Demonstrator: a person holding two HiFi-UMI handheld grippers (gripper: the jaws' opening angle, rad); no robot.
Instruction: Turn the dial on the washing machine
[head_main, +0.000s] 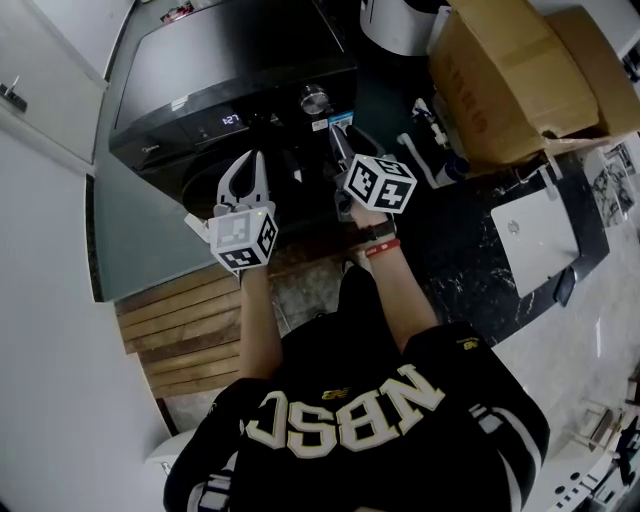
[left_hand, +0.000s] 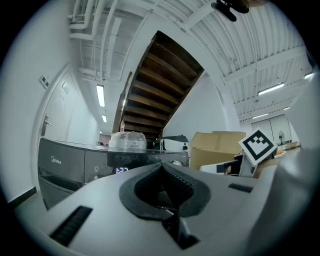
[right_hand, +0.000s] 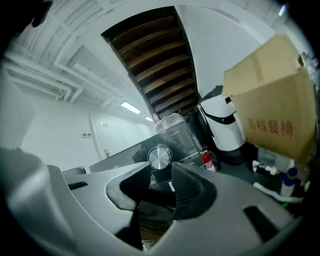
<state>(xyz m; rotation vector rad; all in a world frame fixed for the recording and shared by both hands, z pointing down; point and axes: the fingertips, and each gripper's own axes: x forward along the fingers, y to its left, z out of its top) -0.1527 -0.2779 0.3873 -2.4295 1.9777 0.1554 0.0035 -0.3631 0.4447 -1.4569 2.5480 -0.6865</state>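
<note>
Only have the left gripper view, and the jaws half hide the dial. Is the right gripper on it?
Observer: No. In the right gripper view, the right gripper has its jaws apart with nothing between them. The dial sits beyond the tips.
Operator: Where is the dial on the panel?
Observer: In the head view, it is at the right end of the washing machine front, to the right of the lit display.
Operator: Anything close by on that side?
Observer: A small red fire extinguisher shows just right of the machine in the right gripper view.
</note>
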